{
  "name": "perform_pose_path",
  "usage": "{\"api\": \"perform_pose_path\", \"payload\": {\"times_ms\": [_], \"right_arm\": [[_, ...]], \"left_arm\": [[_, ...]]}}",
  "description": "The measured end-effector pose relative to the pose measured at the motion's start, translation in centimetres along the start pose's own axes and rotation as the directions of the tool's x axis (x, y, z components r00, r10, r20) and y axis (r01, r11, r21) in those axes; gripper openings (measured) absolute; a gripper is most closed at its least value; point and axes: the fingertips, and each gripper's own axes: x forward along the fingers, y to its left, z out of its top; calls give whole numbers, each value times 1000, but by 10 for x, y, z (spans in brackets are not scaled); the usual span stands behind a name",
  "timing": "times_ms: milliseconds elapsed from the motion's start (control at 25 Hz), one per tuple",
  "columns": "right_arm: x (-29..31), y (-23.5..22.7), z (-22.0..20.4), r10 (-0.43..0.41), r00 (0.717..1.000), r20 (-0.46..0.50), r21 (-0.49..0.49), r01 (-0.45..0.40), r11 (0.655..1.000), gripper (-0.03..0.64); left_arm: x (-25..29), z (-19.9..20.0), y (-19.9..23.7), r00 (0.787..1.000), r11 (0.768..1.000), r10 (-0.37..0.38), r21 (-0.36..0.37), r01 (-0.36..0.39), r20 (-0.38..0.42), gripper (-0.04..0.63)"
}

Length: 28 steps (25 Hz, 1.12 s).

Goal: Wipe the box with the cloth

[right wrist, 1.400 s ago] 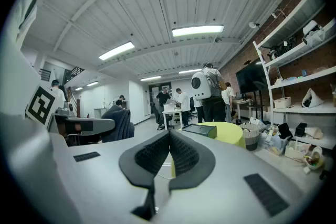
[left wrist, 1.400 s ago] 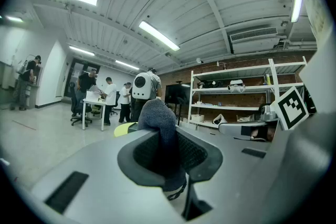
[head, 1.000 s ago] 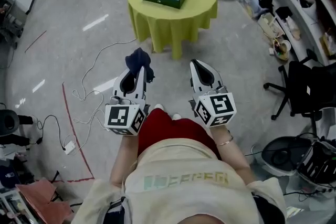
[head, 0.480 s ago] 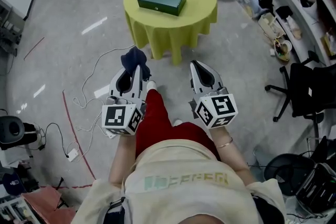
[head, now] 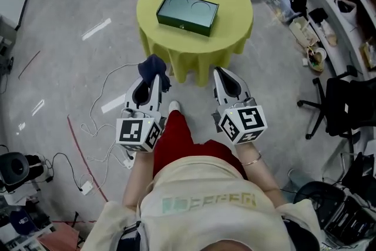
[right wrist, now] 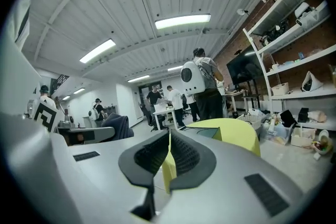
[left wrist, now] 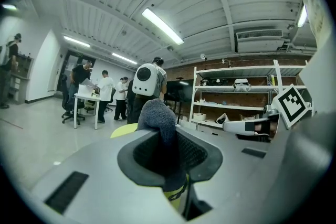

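Left gripper (head: 156, 78) is clamped on a dark blue cloth (head: 154, 67), bunched beyond its tips; right gripper (head: 221, 73) has its jaws pressed together, empty. Well ahead, the dark green box (head: 187, 13) lies flat on a round yellow-draped table (head: 235, 20), lid apparently closed

Round table (head: 235, 14) in a yellow-green cover stands on a grey workshop floor (head: 70, 62).
A dark green box (head: 187, 13) lies flat near the middle of the tabletop. On the floor beside the table, a white cable (head: 100, 88) loops loosely, with a red line (head: 79, 147) running close by.
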Motion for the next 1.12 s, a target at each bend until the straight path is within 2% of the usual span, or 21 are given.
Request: {"api": "perform_pose_path", "payload": {"times_ms": [480, 720, 1120], "right_arm": [[173, 0, 19, -95, 995, -20, 0, 95, 995, 38], [198, -11, 13, -172, 984, -47, 1, 172, 985, 38], [227, -63, 7, -299, 953, -56, 24, 301, 953, 38]], "left_arm": [[113, 22, 130, 994, 995, -99, -18, 98, -42, 66], [143, 17, 156, 987, 989, -146, -33, 144, -69, 66], [207, 7, 178, 977, 982, -187, -31, 184, -100, 66]]}}
